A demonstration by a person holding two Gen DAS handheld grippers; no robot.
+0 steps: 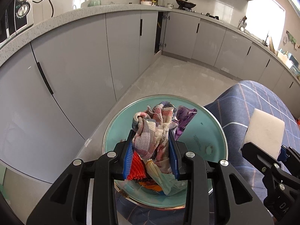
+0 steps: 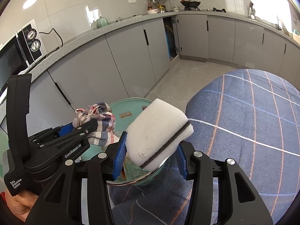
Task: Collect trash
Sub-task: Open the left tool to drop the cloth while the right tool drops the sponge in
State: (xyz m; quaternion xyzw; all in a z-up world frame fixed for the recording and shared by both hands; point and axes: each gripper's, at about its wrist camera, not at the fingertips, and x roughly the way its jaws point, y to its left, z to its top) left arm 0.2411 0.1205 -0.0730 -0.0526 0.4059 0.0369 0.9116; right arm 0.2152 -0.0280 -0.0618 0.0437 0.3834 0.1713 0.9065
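Observation:
My left gripper (image 1: 151, 148) is shut on a crumpled plaid cloth (image 1: 151, 131) and holds it over a teal basin (image 1: 210, 129). The basin holds trash: a purple wrapper (image 1: 184, 119), a red mesh piece (image 1: 136, 168), a face mask (image 1: 165, 181). My right gripper (image 2: 150, 155) is shut on a white sponge (image 2: 159, 131) with a dark scouring strip, held above the basin's near rim (image 2: 138, 181). The sponge also shows in the left wrist view (image 1: 264, 131), right of the basin. The left gripper with the cloth (image 2: 99, 120) shows in the right wrist view, left of the sponge.
The basin stands on a table with a blue plaid cloth (image 2: 243, 121). Grey kitchen cabinets (image 1: 75, 65) and a speckled counter run behind, with a microwave (image 2: 18, 46) at left and a wok (image 2: 190, 3) at the far end. One cabinet door (image 1: 159, 31) stands ajar.

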